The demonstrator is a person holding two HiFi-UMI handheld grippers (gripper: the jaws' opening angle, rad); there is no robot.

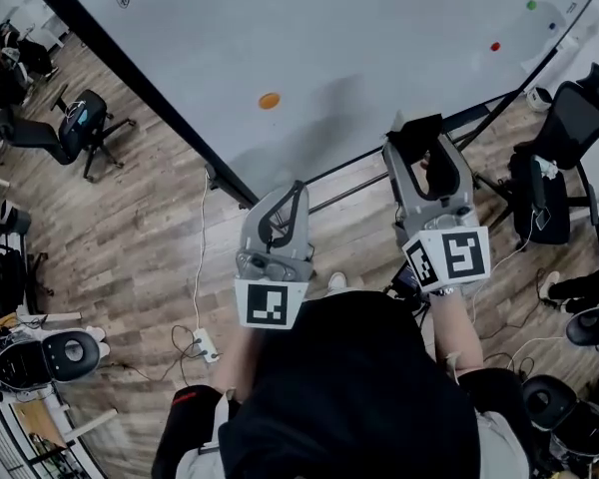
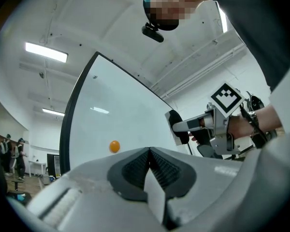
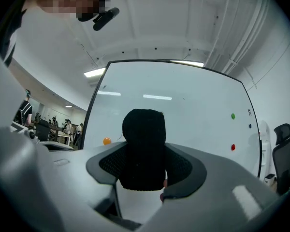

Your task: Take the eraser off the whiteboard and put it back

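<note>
The whiteboard (image 1: pixel 359 48) fills the top of the head view. My right gripper (image 1: pixel 422 153) is shut on the black eraser (image 1: pixel 425 138) and holds it in front of the board's lower edge. Whether the eraser touches the board I cannot tell. In the right gripper view the eraser (image 3: pixel 144 149) stands upright between the jaws and hides the board's middle. From the left gripper view the eraser (image 2: pixel 176 125) shows side-on in the right gripper (image 2: pixel 183 128). My left gripper (image 1: pixel 296 193) is shut with nothing in it, lower and to the left; its jaws (image 2: pixel 149 152) meet.
Round magnets sit on the board: orange (image 1: pixel 269 100), red (image 1: pixel 495 46), green (image 1: pixel 530 5). Office chairs stand at the left (image 1: pixel 80 123) and right (image 1: pixel 569 118) on the wooden floor. A power strip (image 1: pixel 205 345) and cables lie near the person's feet.
</note>
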